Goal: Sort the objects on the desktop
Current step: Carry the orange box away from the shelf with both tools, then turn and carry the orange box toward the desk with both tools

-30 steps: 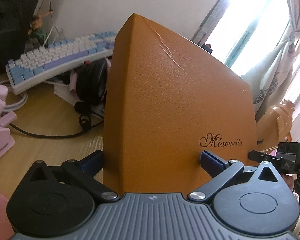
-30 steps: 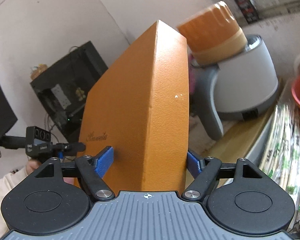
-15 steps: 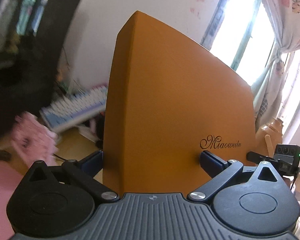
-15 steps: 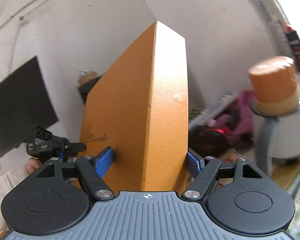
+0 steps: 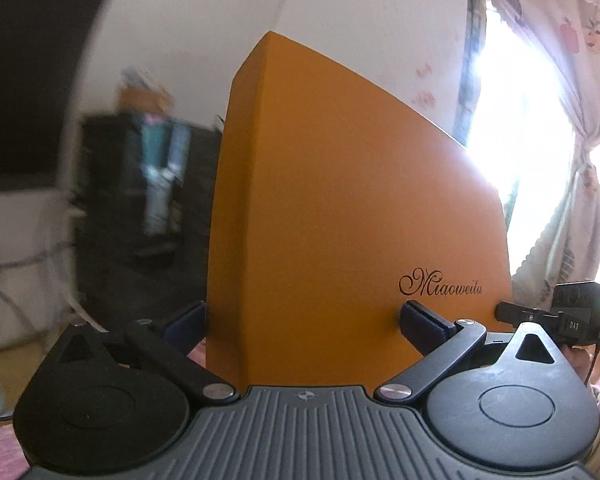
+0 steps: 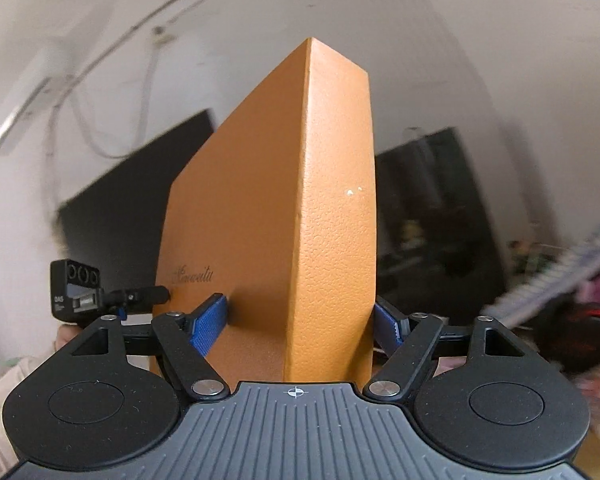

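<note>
An orange leather-textured box (image 5: 340, 208) with the script "Miaoweitu" fills the middle of both wrist views. My left gripper (image 5: 304, 320) is shut on one end of it, blue pads pressed on both faces. My right gripper (image 6: 300, 320) is shut on the other end of the same box (image 6: 320, 216). The box is held up in the air, tilted upward toward the wall. Each gripper's side camera shows at the box's far edge in the other's view. The desk below is mostly hidden.
A dark monitor (image 6: 140, 208) and a second dark screen (image 6: 432, 216) stand against the white wall. A blurred keyboard (image 6: 560, 280) lies at the right. A dark shelf (image 5: 140, 200) stands left of the box; a bright window with a curtain (image 5: 572, 160) is right.
Both grippers have lifted and swung the box upward and around; the keyboard, kettle and desk have dropped out of view, replaced by wall, monitors and shelf. The grips have not changed.
</note>
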Demonstrator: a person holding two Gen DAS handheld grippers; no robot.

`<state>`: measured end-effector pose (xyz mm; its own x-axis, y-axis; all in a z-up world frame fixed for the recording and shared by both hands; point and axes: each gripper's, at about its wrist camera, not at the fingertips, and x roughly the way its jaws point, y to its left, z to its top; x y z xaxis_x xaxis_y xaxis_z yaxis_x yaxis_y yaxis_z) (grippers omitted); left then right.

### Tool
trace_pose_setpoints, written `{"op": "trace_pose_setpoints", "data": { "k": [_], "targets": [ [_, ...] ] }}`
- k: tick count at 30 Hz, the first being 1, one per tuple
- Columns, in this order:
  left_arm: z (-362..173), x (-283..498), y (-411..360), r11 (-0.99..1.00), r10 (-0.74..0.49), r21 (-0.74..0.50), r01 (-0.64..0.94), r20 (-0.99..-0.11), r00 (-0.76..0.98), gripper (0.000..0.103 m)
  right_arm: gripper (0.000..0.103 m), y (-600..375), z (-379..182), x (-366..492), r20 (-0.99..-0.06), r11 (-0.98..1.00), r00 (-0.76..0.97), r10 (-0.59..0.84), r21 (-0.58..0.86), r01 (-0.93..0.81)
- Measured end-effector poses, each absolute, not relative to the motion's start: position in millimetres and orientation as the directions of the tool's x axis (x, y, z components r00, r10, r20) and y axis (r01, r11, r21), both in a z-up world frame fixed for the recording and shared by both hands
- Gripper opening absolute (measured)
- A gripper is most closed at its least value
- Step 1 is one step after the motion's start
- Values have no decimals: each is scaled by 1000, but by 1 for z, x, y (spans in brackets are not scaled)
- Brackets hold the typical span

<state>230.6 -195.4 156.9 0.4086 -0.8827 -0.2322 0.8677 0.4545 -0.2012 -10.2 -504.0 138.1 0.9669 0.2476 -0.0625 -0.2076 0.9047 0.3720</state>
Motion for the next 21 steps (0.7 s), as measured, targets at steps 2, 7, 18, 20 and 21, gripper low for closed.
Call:
{"op": "trace_pose_setpoints", "data": {
  "k": [2, 7, 18, 20, 21],
  "targets": [
    [166, 210, -166, 503, -859, -183, 845, -217, 464, 103, 78, -488, 144, -2, -53, 893, 951, 304, 365, -265],
    [176, 153, -93, 627, -777, -153, 764, -189, 600, 103, 78, -447, 159, 18, -32, 847, 897, 441, 345, -404],
    [168, 59, 32, 841, -540, -188, 508, -216, 813, 103, 78, -298, 170, 52, -63, 677, 709, 703, 366, -639],
    [162, 47, 50, 866, -496, -198, 459, -232, 837, 103, 78, -273, 162, 59, -80, 645, 672, 736, 386, -660],
    [159, 42, 58, 875, -479, -205, 438, -242, 844, 103, 78, -261, 158, 62, -90, 631, 656, 750, 397, -666]
  ]
}}
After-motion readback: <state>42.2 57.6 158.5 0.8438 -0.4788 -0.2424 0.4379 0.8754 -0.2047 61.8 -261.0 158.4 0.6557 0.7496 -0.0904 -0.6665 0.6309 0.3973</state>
